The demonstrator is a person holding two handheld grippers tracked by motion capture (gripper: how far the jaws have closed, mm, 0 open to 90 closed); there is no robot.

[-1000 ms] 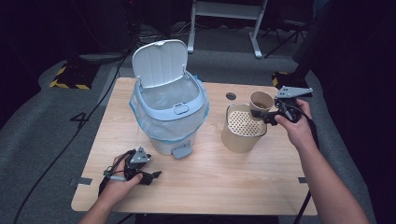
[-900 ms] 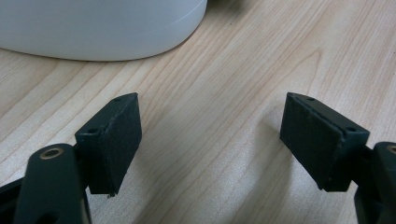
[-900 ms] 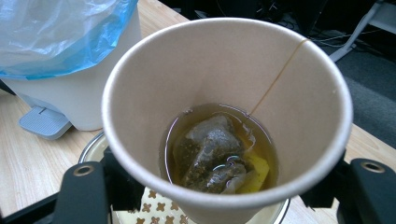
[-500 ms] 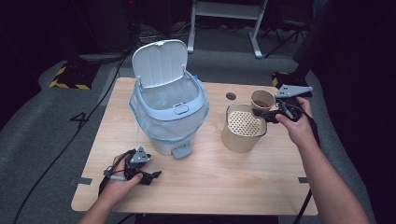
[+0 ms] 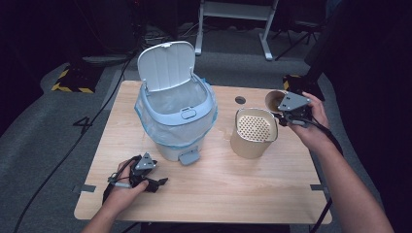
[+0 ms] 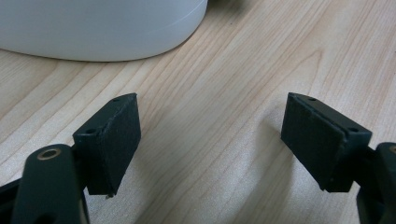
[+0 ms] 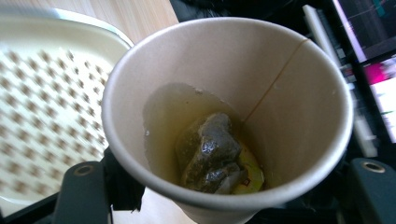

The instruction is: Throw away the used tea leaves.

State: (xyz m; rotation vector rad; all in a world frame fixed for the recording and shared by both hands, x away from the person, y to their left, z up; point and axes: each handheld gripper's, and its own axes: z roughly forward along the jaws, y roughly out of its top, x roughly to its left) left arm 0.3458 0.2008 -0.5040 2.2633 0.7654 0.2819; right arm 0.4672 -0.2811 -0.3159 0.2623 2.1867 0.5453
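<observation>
The right gripper [image 5: 284,112], held in the person's right hand [image 5: 311,124] at the far right side of the table [image 5: 272,204], was clamped on a brown paper cup [image 5: 273,99], its two black jaws pressing the cup's wall from either side. In the right gripper view the paper cup [image 7: 224,107] stood tilted toward the camera, with a pool of pale yellowish liquid [image 7: 170,116] and a soaked, dark tea bag [image 7: 210,154] lying at its bottom. The cup was held above the table, just beside the far right edge of a tan cylindrical container [image 5: 253,133] topped with a cream perforated strainer [image 5: 255,127]; the strainer's dotted surface [image 7: 42,107] showed at the left of the right gripper view, lower than the cup's rim.

The left gripper [image 5: 145,177] rested on the wood at the near left of the table in the person's left hand [image 5: 124,189], its jaws standing wide apart with only bare tabletop between them. In the left gripper view the pads [image 6: 114,140] lay low over the wood grain, with the pale rounded base of a bin [image 6: 102,28] close ahead.

That light blue pedal bin [image 5: 177,121] stood at the middle of the table, its lid [image 5: 166,64] raised upright and a clear liner [image 5: 145,124] folded over its rim.
</observation>
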